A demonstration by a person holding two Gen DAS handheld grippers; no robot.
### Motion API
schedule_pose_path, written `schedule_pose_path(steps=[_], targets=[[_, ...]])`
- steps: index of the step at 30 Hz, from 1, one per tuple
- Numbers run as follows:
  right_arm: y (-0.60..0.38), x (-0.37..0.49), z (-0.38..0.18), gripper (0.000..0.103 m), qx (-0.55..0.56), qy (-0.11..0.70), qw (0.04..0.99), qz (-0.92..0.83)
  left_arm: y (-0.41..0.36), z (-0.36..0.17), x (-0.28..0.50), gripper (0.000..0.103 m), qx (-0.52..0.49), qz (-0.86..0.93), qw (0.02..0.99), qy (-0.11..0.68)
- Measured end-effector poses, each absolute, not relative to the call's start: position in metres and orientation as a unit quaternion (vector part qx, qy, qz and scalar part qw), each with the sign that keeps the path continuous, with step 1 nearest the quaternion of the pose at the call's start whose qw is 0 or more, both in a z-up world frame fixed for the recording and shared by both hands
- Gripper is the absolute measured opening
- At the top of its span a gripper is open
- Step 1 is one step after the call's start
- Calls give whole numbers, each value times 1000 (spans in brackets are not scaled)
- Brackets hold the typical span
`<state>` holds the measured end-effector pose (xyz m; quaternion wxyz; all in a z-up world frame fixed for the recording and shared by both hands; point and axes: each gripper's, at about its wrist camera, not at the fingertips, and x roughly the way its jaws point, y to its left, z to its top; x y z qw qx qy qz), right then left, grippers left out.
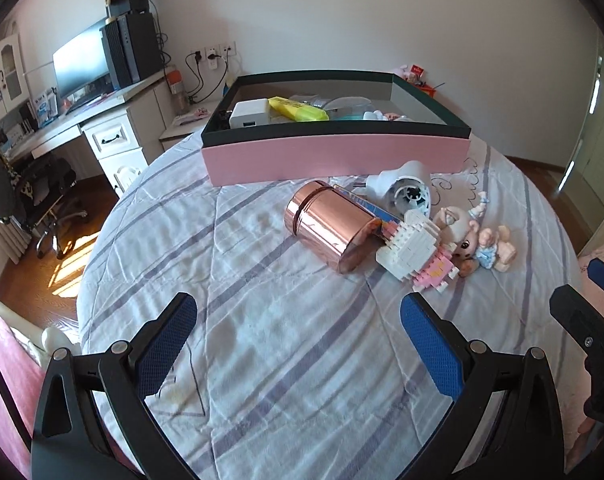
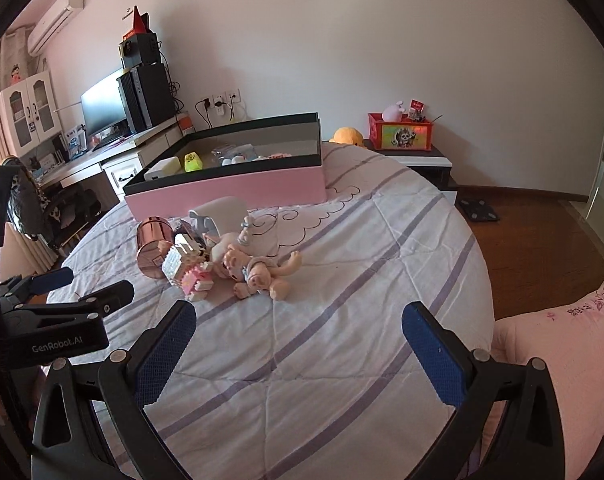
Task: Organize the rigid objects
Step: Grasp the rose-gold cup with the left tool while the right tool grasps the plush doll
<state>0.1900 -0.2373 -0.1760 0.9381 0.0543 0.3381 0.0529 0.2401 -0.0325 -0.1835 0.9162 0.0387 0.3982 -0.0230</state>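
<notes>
Both grippers, left (image 1: 297, 340) and right (image 2: 299, 344), jaws released, empty, over bed (image 1: 261, 360); copper canister (image 1: 330, 226) lying mid-bed, near pink box (image 1: 334, 156).

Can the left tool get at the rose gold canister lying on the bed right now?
Probably yes. The left tool is open and empty, with only bare quilt between it and the rose gold canister, though the white block model crowds the canister's far end.

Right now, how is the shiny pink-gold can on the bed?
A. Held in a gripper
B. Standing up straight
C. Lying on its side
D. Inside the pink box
C: the shiny can lies tipped over on the bedspread, in front of the pink box, both grippers empty.
</notes>
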Motion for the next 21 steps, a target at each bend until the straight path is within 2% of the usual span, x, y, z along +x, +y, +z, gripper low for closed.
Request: schedule_pose_path(steps=[14, 15, 16, 18, 21], targets=[[-234, 249, -203, 103, 11, 401, 914, 64, -53, -204, 324, 102, 131, -82, 899, 411], [-232, 252, -203, 103, 4, 403, 913, 66, -52, -204, 326, 96, 127, -92, 898, 411], [-229, 255, -203, 103, -2, 404, 912, 69, -51, -204, 327, 79, 118, -109, 896, 413], [-221, 261, -201, 103, -20, 407, 910, 78, -49, -205, 328, 56, 94, -144, 890, 422], [-210, 272, -200, 103, -33, 410, 905, 111, -47, -205, 324, 55, 93, -139, 893, 417]])
